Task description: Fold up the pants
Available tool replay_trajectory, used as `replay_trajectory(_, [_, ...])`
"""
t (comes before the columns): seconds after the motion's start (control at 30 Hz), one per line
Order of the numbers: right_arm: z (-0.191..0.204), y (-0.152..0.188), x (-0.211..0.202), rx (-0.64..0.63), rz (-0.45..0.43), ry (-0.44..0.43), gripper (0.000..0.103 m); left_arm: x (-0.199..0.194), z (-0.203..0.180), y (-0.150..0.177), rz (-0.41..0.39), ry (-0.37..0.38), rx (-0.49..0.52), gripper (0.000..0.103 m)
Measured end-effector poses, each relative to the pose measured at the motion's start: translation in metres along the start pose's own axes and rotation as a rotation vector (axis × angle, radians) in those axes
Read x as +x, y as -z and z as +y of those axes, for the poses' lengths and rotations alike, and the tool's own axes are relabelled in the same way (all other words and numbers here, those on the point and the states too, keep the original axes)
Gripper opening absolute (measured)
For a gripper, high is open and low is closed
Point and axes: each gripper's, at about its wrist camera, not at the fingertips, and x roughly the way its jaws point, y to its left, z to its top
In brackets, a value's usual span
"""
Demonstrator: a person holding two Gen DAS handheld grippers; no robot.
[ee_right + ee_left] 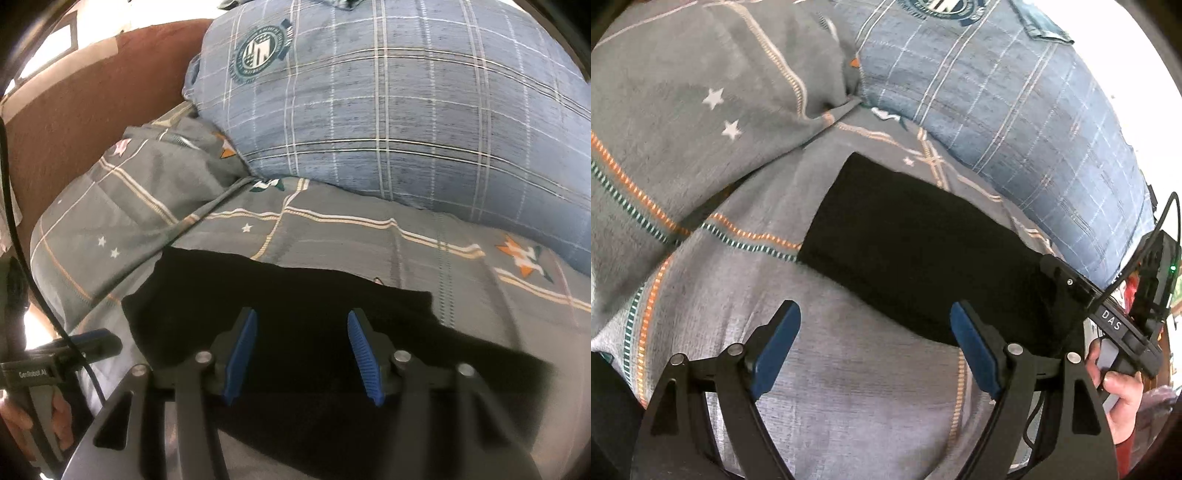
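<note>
Through my left wrist camera, my left gripper (875, 325) stands wide, nothing between its blue pads (777, 345) — the folded black pants (923, 251) lie on the grey bedsheet (849, 387) toward one o'clock, my right hand (1123, 391) at four o'clock.

Through my right wrist camera, my right gripper (301, 332) hangs parted over the pants (295, 291), pads clear of the cloth — a blue plaid pillow (406, 122) at twelve o'clock.
</note>
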Motion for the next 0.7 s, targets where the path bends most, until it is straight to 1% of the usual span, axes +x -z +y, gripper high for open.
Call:
replay_trajectory(0.13, [0.006, -0.001, 0.007, -0.007, 0.011, -0.009, 0.053, 0.004, 0.000, 0.000, -0.003, -0.046, 0.006, 0.084])
replay_trajectory(0.23, [0.009, -0.003, 0.010, -0.006, 0.008, -0.031, 0.054, 0.008, 0.000, 0.001, -0.002, -0.062, 0.001, 0.084])
replay_trajectory(0.27, [0.011, -0.004, 0.012, -0.012, 0.008, -0.039, 0.055, 0.010, 0.000, 0.001, -0.026, -0.065, 0.002, 0.084])
replay_trajectory(0.43, [0.025, -0.010, 0.019, -0.068, 0.005, -0.054, 0.057, 0.015, -0.001, 0.001, -0.030, -0.064, -0.006, 0.084])
replay_trajectory(0.7, [0.033, -0.021, 0.024, -0.078, -0.002, -0.092, 0.059, 0.018, -0.001, -0.002, -0.034, -0.050, -0.022, 0.084])
